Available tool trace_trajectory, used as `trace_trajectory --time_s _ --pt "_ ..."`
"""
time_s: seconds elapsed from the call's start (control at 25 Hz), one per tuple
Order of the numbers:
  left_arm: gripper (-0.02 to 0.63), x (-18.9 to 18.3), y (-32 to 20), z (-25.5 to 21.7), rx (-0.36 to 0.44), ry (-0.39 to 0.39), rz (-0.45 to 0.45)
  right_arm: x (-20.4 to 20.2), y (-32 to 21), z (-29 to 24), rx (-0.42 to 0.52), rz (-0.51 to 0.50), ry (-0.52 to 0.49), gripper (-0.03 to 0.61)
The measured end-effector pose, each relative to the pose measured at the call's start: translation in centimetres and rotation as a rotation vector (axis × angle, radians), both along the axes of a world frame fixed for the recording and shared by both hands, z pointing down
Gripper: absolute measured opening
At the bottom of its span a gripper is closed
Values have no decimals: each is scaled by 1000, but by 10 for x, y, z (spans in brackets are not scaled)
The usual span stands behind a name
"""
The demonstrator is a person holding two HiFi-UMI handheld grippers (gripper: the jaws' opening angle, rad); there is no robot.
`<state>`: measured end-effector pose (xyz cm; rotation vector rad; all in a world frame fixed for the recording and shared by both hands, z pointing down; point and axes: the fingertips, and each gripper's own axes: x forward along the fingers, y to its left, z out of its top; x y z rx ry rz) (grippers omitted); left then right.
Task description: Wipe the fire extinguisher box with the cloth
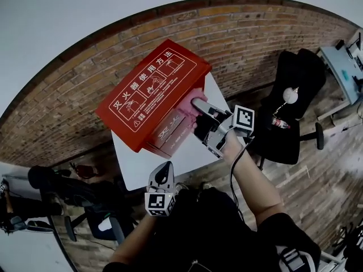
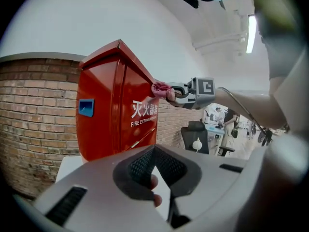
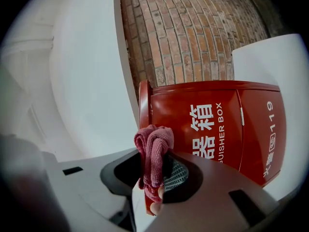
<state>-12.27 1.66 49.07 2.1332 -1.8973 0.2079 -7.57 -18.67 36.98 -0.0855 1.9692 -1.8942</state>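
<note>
The red fire extinguisher box [image 1: 150, 92] stands on a white table [image 1: 170, 163] against a brick wall. My right gripper [image 1: 198, 103] is shut on a pink cloth [image 1: 190, 105] and holds it against the top edge of the box's front. In the right gripper view the bunched cloth [image 3: 153, 153] sits between the jaws of the right gripper [image 3: 157, 170], right at the corner of the box [image 3: 217, 129]. My left gripper [image 1: 163, 171] hangs below the table's near edge, apart from the box, shut and holding nothing. The left gripper view shows the left gripper [image 2: 154, 151] before the box [image 2: 116, 105], with the cloth [image 2: 159, 89] at its top.
The brick wall [image 1: 255, 38] runs behind the table. To the right a black office chair [image 1: 292, 95] stands on the wooden floor, with a desk [image 1: 340, 67] beyond it. Dark equipment [image 1: 57, 191] lies at the lower left.
</note>
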Motion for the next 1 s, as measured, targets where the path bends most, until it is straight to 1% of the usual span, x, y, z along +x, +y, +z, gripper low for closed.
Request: trace_trajectory --time_s 0.24,0.36,0.44,0.52,0.76,1.0 --pt "29 1 -8 1 -12 1 72 3 -3 -2 13 17 4 107" --pt "29 17 -14 -4 -4 29 106 7 -8 -5 15 -9 -2 107" --pt "29 30 -21 -9 11 29 119 9 -13 -4 18 -35 -8 107" --pt "29 39 -32 -11 21 24 100 13 -20 -3 11 -57 -19 107" --pt "29 64 -60 -8 20 17 0 32 -53 0 18 -84 -49 107" --pt "29 78 -79 -5 12 15 -105 36 -69 1 51 -118 -57 107"
